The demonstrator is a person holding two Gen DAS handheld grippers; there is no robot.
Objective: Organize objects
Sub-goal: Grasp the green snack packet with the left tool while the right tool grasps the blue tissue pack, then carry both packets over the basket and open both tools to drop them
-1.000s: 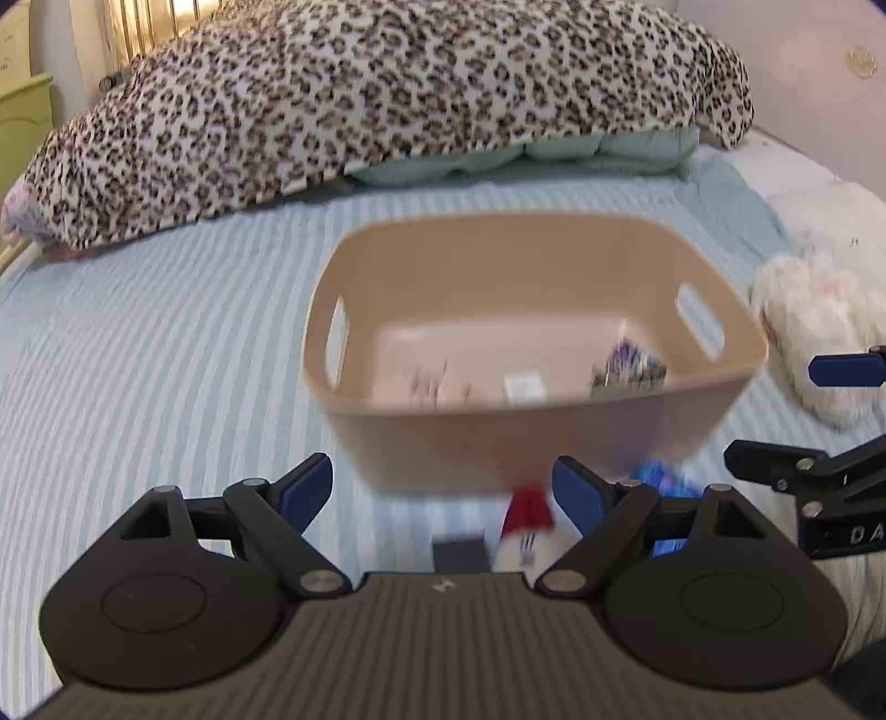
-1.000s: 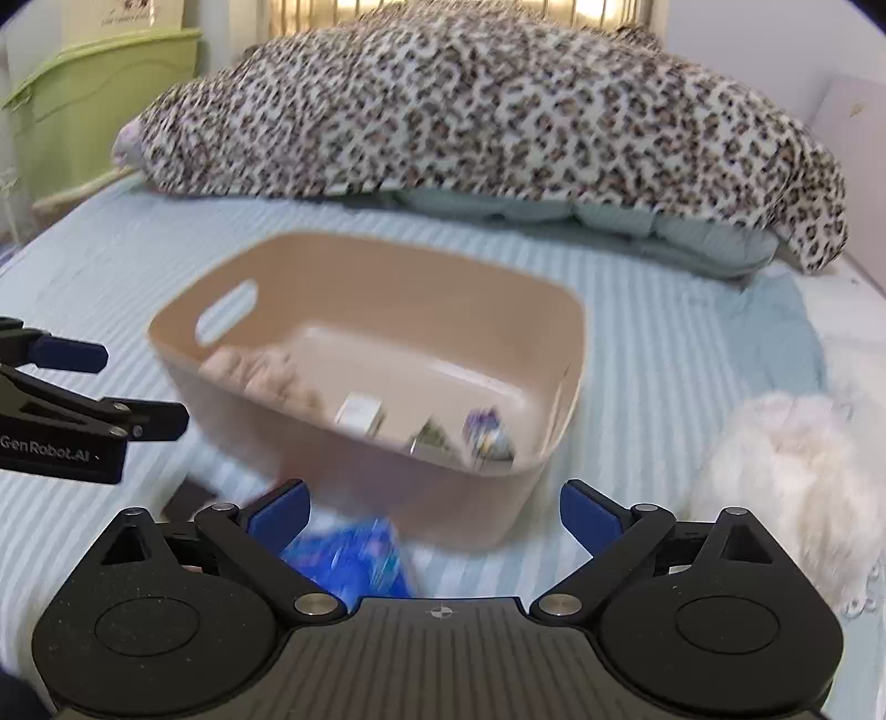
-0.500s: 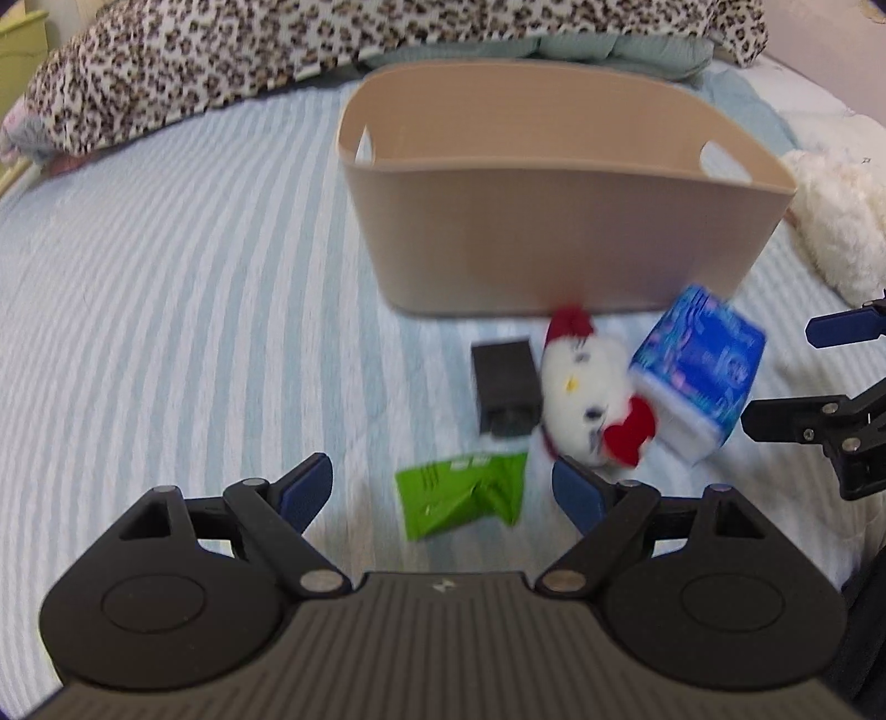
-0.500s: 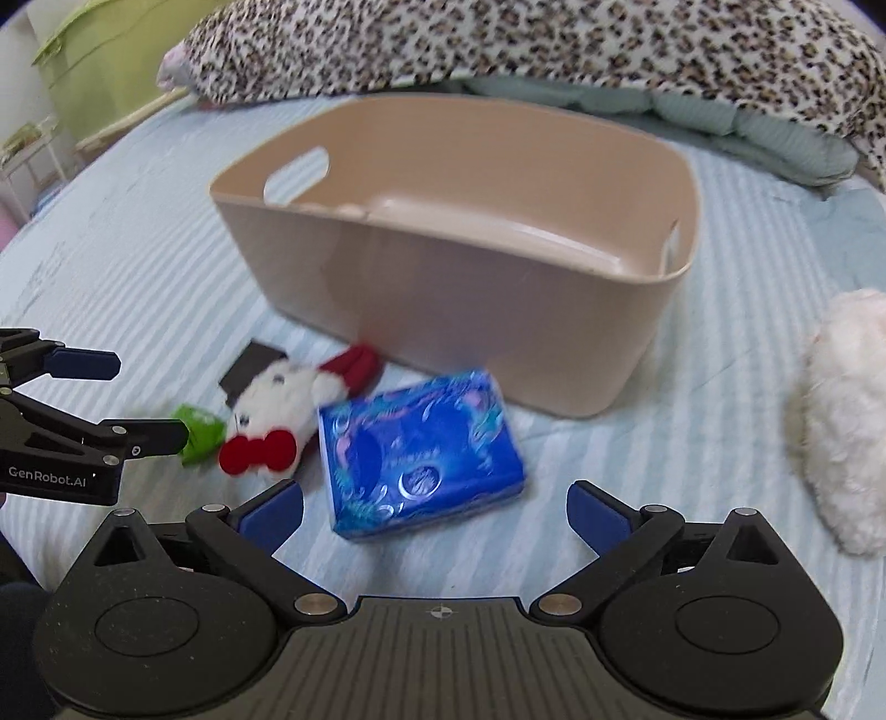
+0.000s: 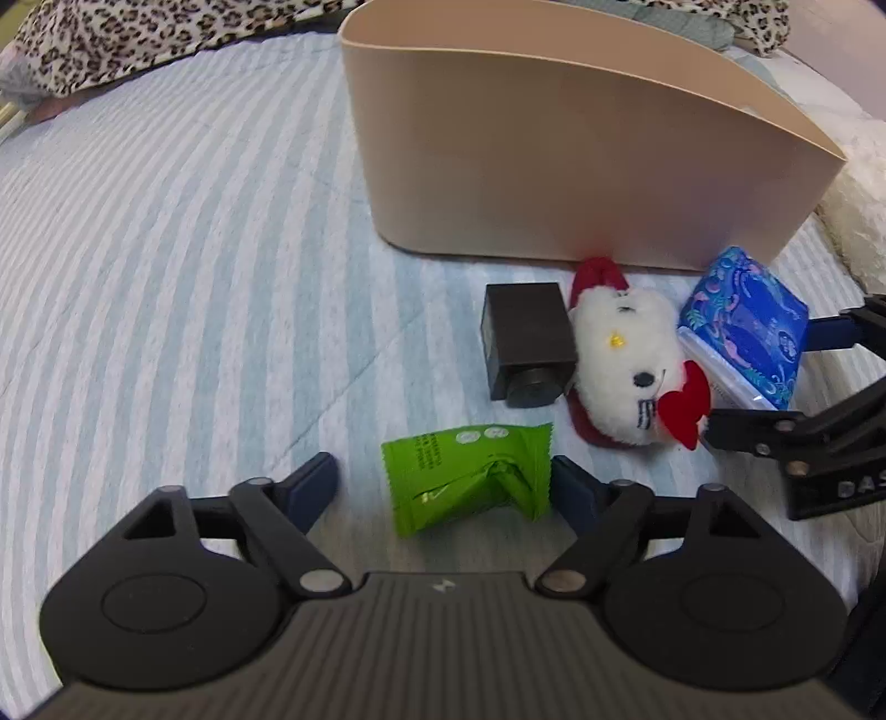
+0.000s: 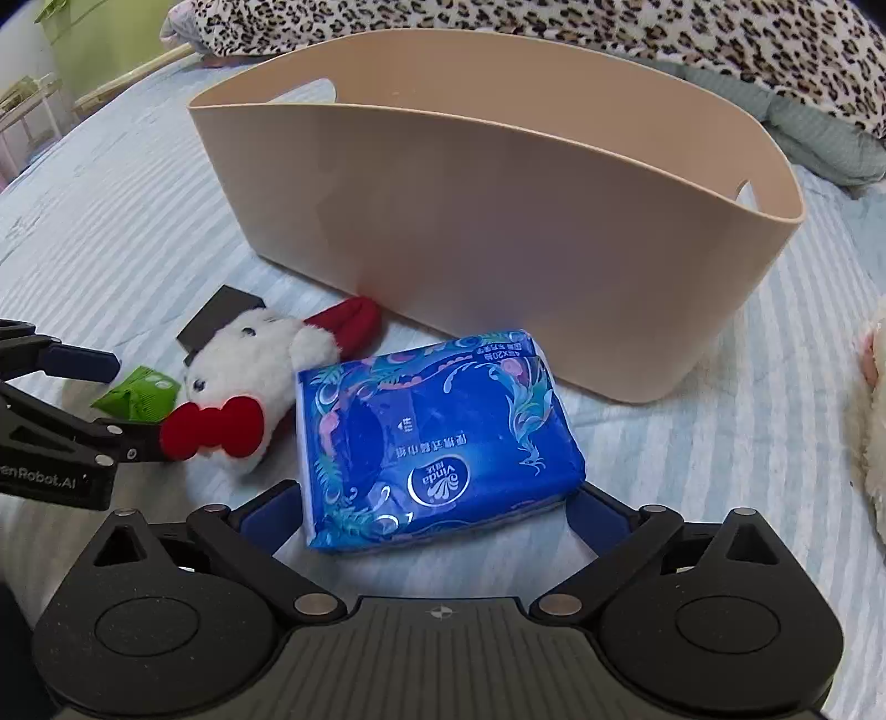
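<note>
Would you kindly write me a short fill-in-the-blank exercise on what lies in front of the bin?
The left gripper straddles a ____ packet.
The right gripper straddles a ____ tissue pack.
The plush toy wears a red ____.
The black box lies on the striped ____.

Missing words: green; blue; bow; bedsheet

Bedsheet (image 5: 166, 266): blue-and-white striped, under everything.
Leopard blanket (image 6: 609, 33): heaped at 12 o'clock.
Teal cushion (image 6: 819, 138): 1 o'clock, beneath the blanket.
White fluffy fabric (image 5: 864, 188): 3 o'clock.
</note>
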